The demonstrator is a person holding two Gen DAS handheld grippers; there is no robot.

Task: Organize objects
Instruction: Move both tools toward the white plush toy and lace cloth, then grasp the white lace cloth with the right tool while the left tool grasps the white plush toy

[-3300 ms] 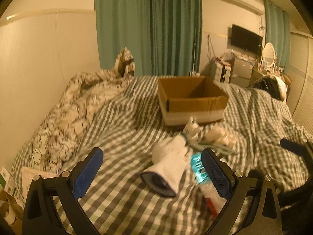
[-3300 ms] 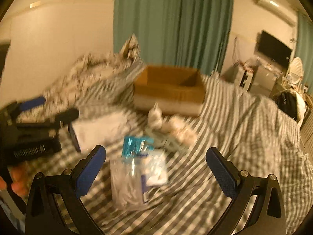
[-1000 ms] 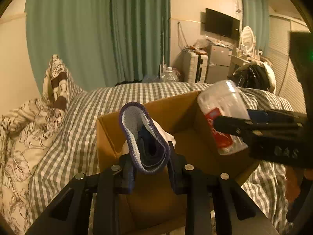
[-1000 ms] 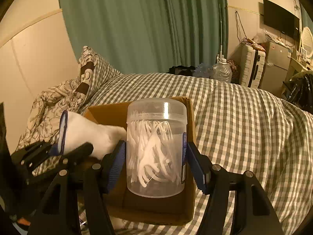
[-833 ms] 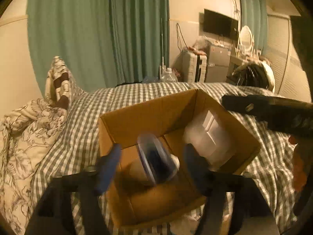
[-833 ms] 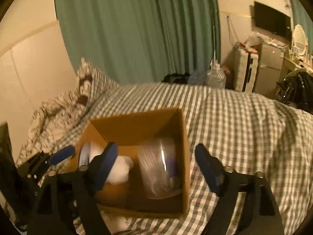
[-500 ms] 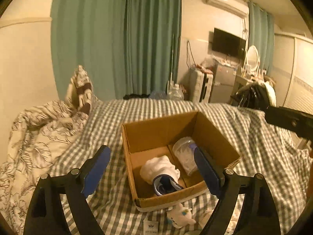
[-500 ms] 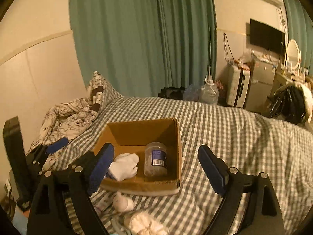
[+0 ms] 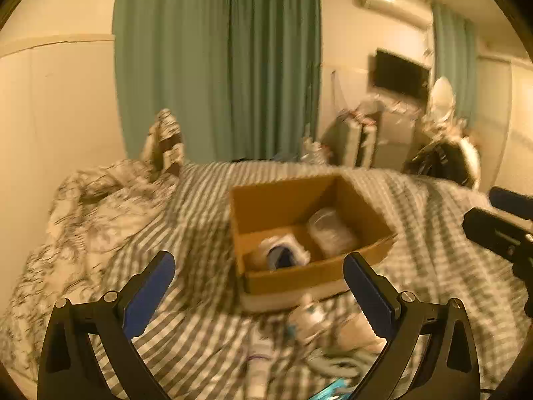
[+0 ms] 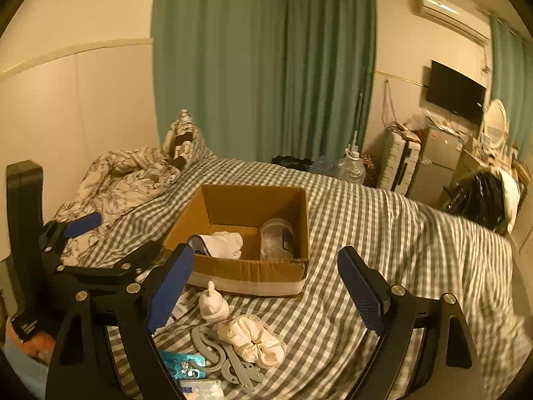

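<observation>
A: Bed (image 10: pixel 383 226), then cardboard box (image 10: pixel 253 275): sock (image 10: pixel 225 245) and plastic jar (image 10: pixel 276 238) lie inside.

B: Both empty. Left hand-held gripper (image 9: pixel 258 286) and right hand-held gripper (image 10: pixel 266 291): jaws apart, probably ready for the scrunchie (image 10: pixel 251 335), hooks (image 10: pixel 216 350) and figurine (image 10: pixel 213 305) lying loose near the box.

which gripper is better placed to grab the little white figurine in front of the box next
Probably the right. The right gripper is open, and the white figurine lies just inside its left finger, in front of the box. The left gripper is open too, but its view is blurred and the figurine is hard to make out.
</observation>
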